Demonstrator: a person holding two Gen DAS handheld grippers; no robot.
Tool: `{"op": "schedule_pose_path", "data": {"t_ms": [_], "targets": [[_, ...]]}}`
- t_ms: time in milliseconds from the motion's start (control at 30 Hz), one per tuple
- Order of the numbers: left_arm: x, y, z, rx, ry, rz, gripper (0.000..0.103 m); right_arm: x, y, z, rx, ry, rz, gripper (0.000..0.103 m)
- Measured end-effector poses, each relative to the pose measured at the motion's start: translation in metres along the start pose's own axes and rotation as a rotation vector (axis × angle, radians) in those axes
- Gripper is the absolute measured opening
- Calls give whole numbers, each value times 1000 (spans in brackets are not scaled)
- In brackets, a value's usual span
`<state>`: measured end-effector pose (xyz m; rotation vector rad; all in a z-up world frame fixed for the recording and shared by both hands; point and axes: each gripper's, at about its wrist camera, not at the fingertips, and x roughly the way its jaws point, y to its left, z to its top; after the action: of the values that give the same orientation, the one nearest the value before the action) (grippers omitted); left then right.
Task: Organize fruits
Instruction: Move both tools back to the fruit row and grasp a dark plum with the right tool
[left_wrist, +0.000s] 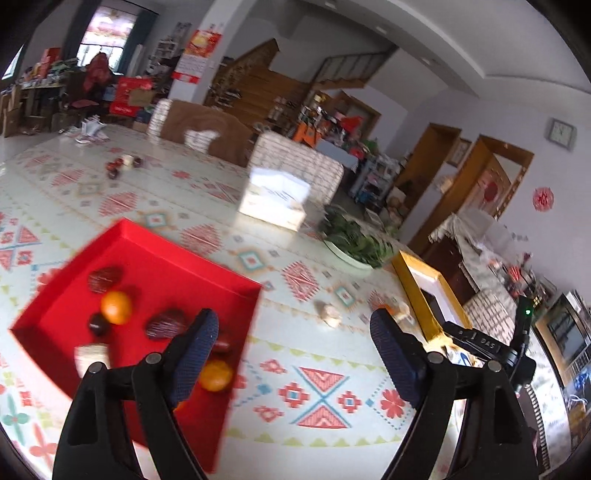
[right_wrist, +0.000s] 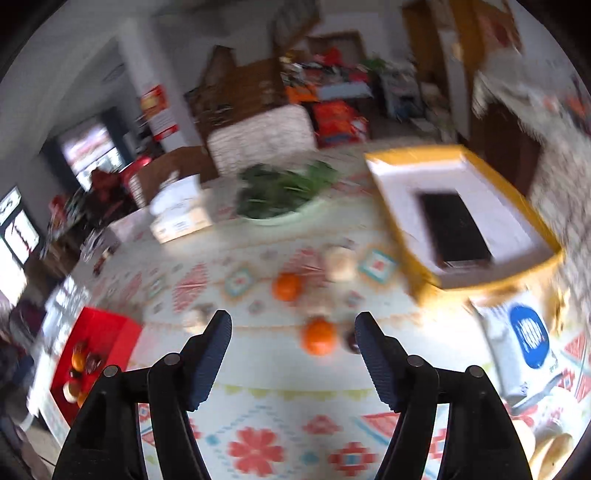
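A red tray (left_wrist: 155, 236) on the patterned tablecloth holds several fruits: an orange (left_wrist: 116, 307), another orange (left_wrist: 216, 375), dark red fruits (left_wrist: 165, 324) and a pale wrapped one (left_wrist: 91, 356). My left gripper (left_wrist: 293, 334) is open and empty, just right of the tray. In the blurred right wrist view, loose fruits lie ahead: two oranges (right_wrist: 318, 336) (right_wrist: 287, 286), a pale fruit (right_wrist: 340, 263) and a dark one (right_wrist: 351, 341). My right gripper (right_wrist: 293, 325) is open and empty above the cloth, near the closer orange. The red tray (right_wrist: 110, 325) shows far left.
A yellow-rimmed box (right_wrist: 461, 155) with a white inside stands at the right, also in the left wrist view (left_wrist: 417, 277). A bowl of green leaves (right_wrist: 284, 192) and a white carton (right_wrist: 177, 214) sit behind. A pale fruit (left_wrist: 328, 314) lies on the cloth.
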<state>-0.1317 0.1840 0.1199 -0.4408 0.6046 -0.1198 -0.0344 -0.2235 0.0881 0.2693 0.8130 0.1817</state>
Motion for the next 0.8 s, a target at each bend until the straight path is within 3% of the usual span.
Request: {"op": "schedule_pose_path", "data": {"t_ms": [167,333,400,467,533,800], "targets": [[34,-26,-10,28,74,-11,84,23,-20,-3,-5,77,14,68],[59,-40,-19,51,134,-14,81,42,-32,-8,-8,88,13,60],[64,-45,-20,68,141,-21,62,49,-35,-7,-12,90,0,55],[71,-52,-22,88,161,-30,50,57,-37,-8,-8,95,-32,50],[79,-59,-24,106,178,-37,50,62,-42,-8,-3,105,-36,44],[123,-100,-38,190,248,-68,50,74,-41,-9,-29,99,-25,43]]}}
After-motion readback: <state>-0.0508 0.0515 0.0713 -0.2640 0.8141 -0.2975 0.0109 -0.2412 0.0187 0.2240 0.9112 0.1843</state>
